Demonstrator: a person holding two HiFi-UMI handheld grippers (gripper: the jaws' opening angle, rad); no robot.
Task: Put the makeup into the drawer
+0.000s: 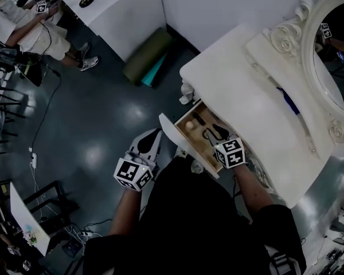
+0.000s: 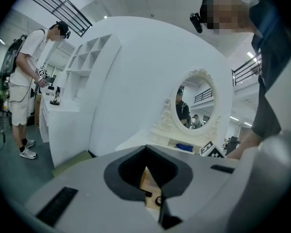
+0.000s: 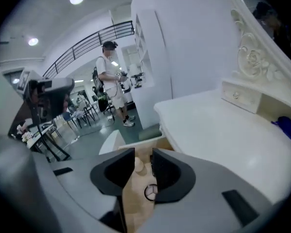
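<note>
My right gripper (image 3: 141, 155) hangs over the open drawer (image 1: 180, 145), jaws parted and nothing between the pads. The makeup (image 3: 138, 165) lies on the drawer floor just below and beyond the tips. It is a pale round piece, and a ring (image 3: 150, 192) sits under the right-hand jaw. My left gripper (image 1: 156, 135) is clenched on nothing, tips just beside the drawer front.

I judge the drop done. I would take the right jaws clear of the drawer walls before anything presses the front, then push it square so it does not bind.

A blue thing (image 1: 288, 101) lies on the tabletop well beyond the right jaws. It is possibly more makeup, but too small to tell. From the head view my gripper covers part of the drawer's contents.
</note>
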